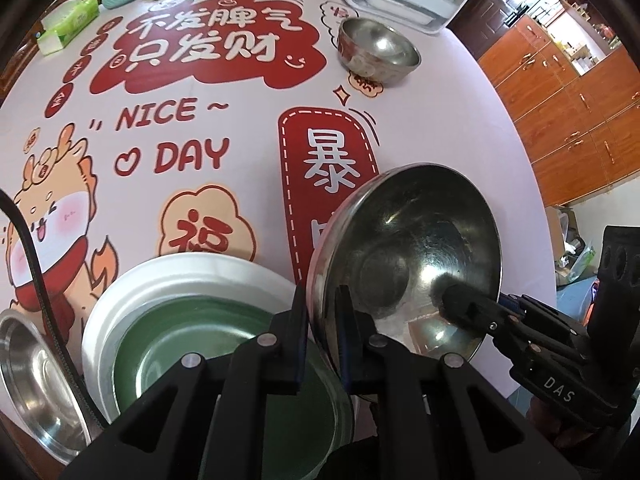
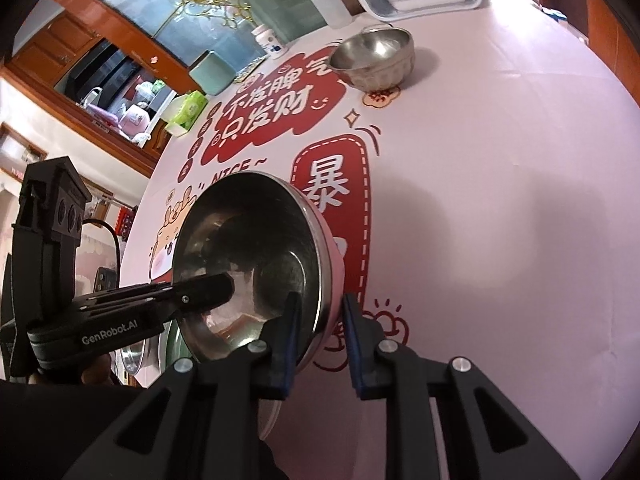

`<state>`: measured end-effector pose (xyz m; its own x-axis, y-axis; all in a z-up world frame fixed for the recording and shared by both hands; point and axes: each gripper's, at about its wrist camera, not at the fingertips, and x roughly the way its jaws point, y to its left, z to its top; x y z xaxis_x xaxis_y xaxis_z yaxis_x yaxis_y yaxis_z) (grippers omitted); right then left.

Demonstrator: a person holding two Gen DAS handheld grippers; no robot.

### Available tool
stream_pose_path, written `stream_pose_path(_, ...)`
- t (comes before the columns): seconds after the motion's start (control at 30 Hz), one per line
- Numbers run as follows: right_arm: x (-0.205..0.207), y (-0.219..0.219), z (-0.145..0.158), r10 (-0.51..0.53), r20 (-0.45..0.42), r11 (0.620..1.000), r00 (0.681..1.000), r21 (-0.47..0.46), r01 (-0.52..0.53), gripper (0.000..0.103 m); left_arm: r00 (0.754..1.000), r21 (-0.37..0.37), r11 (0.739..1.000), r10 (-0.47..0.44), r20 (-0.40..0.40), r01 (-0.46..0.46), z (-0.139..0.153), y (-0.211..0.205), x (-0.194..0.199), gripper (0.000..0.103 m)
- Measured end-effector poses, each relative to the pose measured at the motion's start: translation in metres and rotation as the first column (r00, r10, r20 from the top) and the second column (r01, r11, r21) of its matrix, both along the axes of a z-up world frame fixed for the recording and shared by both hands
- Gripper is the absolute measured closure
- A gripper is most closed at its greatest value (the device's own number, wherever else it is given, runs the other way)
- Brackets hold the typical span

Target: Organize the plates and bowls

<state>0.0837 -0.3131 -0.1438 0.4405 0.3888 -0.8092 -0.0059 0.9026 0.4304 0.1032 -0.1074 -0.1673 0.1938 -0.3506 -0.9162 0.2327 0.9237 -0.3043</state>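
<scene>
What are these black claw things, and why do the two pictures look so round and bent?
They are hand-held grippers, one in each of a person's hands. Each carries a wide-angle camera looking along its jaws, hence the bending. One picture comes from the left gripper, the other from the right gripper. Both clamp the rim of one tilted steel bowl, which has a pink outside. On the printed tablecloth lie a white-rimmed green dish, a steel plate and, farther off, a second steel bowl.
</scene>
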Motion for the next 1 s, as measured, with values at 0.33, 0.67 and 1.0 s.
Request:
stream_pose_path(0.33, -0.013, 0.029, 0.018, 0.071, 0.045, 0.996, 0.996, -0.057, -0.068, 0.084, 0.998, 0.003, 0.999, 0.039, 0.048, -0.039, 0.020, 0.026, -0.024, 0.093)
stream_pose_path(0.67, -0.022, 0.064, 0.021, 0.126, 0.040, 0.991, 0.991, -0.060, -0.124, 0.084, 0.995, 0.004, 0.996, 0.087, 0.046, -0.088, 0.024, 0.062, -0.048, 0.093)
stream_pose_path(1.0, -0.025, 0.110, 0.024, 0.201, 0.041, 0.978, 0.979, -0.073, -0.198, 0.084, 0.987, 0.007, 0.988, 0.155, 0.039, -0.155, 0.027, 0.110, -0.064, 0.093)
